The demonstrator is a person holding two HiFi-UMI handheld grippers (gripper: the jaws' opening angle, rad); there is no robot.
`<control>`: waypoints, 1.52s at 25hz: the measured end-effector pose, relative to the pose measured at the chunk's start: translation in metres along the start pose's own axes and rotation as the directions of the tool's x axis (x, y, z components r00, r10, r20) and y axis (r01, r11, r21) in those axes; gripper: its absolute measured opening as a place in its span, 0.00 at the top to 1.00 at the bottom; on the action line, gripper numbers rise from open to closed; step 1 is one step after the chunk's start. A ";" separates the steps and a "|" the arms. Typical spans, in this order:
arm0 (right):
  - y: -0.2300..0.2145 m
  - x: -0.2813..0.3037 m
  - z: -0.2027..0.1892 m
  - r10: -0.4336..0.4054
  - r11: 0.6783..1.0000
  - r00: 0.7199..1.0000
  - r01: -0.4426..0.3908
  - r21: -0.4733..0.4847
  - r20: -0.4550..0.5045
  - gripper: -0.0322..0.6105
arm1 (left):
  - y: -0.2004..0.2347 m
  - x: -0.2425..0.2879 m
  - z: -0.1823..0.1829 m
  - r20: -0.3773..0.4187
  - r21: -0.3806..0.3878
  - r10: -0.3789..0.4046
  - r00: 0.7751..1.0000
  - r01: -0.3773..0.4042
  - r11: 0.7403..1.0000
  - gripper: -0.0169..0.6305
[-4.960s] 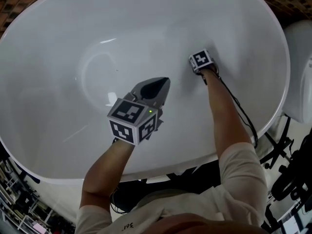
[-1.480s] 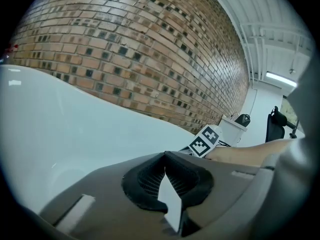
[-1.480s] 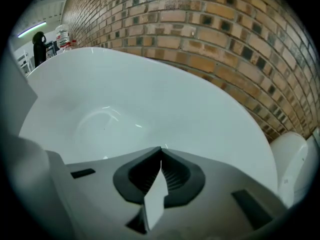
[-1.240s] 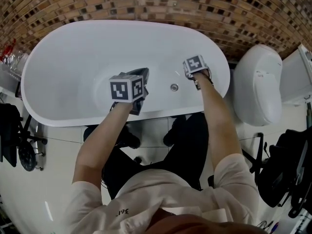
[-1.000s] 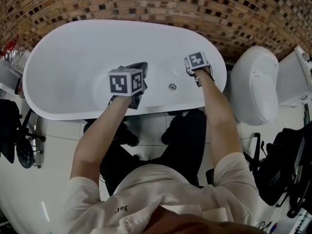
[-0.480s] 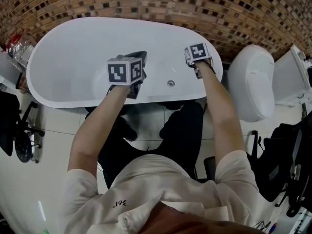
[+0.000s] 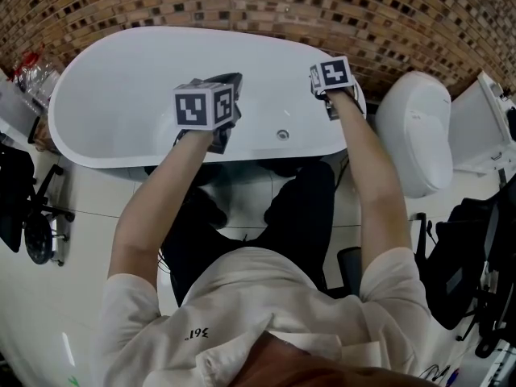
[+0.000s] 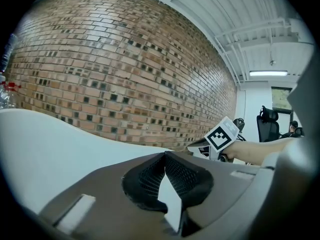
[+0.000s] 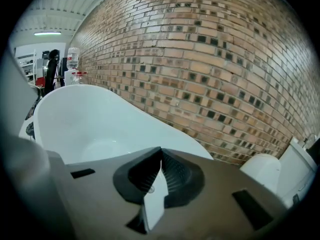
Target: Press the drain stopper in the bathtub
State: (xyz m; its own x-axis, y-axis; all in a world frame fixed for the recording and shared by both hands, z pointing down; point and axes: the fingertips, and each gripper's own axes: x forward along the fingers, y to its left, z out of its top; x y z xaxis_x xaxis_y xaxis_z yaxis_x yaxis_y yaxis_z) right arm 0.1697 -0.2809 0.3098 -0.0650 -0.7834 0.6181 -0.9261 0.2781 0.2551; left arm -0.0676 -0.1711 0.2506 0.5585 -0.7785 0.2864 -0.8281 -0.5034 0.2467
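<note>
White tub (image 7: 121,71) as landmark. Stopper (image 7: 282,134): small round disc inside tub, near front rim, toward toilet end.

- Left hand-held gripper (image 8: 164,156): jaws together, empty, above tub middle.
- Right hand-held gripper (image 9: 160,151): jaws together, empty, above tub's far rim.
- Neither touches stopper.
- Best approach, likely: descend straight, closed tips on disc centre, firm push, no sideways slip.
- Room: tub interior bare. Brick wall (image 7: 322,6) behind tub, toilet (image 7: 415,131) beside tub end; mind rim.
</note>
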 end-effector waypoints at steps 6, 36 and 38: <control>0.000 -0.039 0.029 0.013 1.000 0.995 -0.013 0.002 0.103 0.93 | -0.014 -0.012 0.018 0.033 0.050 -0.011 0.999 0.010 0.999 0.97; 0.040 -0.146 0.078 0.088 0.993 0.897 -0.114 0.035 0.433 0.93 | -0.023 -0.038 0.042 0.129 0.177 0.013 0.992 -0.036 0.984 0.97; 0.042 -0.147 0.074 0.089 0.992 0.892 -0.119 0.041 0.443 0.93 | -0.022 -0.038 0.042 0.131 0.183 0.012 0.991 -0.036 0.982 0.97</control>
State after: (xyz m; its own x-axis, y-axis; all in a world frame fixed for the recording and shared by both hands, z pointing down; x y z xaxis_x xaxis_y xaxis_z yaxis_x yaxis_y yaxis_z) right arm 0.1129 -0.1949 0.1746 -0.3051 -0.9205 0.2443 -0.9262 0.3464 0.1487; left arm -0.0729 -0.1459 0.1957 0.5377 -0.8267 0.1653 -0.8423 -0.5353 0.0629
